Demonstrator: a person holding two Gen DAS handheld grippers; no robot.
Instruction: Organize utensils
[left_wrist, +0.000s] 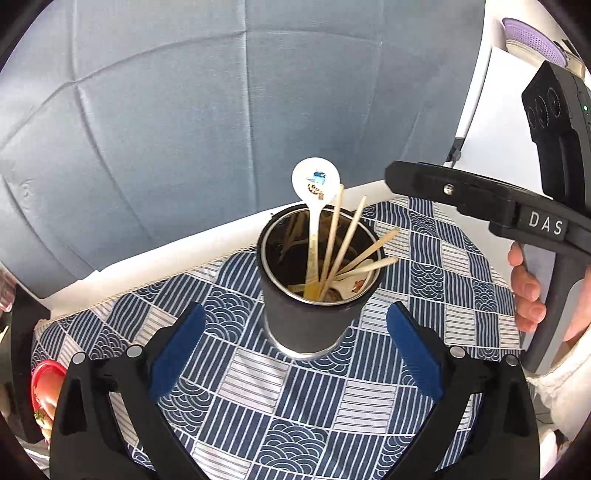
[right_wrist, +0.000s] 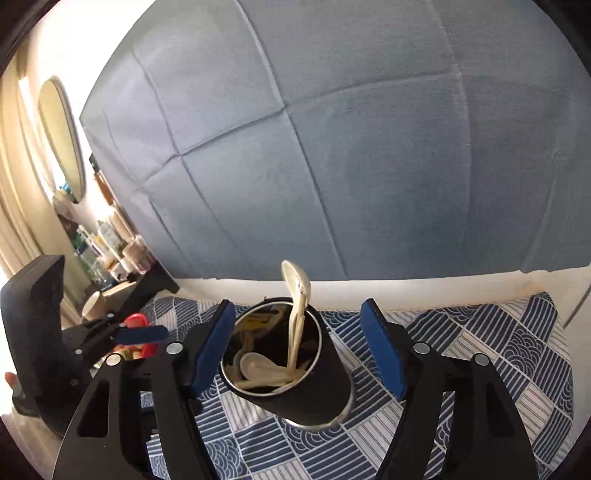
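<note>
A dark cup (left_wrist: 317, 295) stands upright mid-table on the patterned cloth (left_wrist: 295, 406), holding chopsticks (left_wrist: 347, 240) and a white spoon (left_wrist: 315, 184); both the left gripper (left_wrist: 295, 339) and right gripper (right_wrist: 299, 354) hover spread and empty; the sticks look light, stiff and slippery, best pinched near their raised tips; the spoon is likely brittle.
</note>
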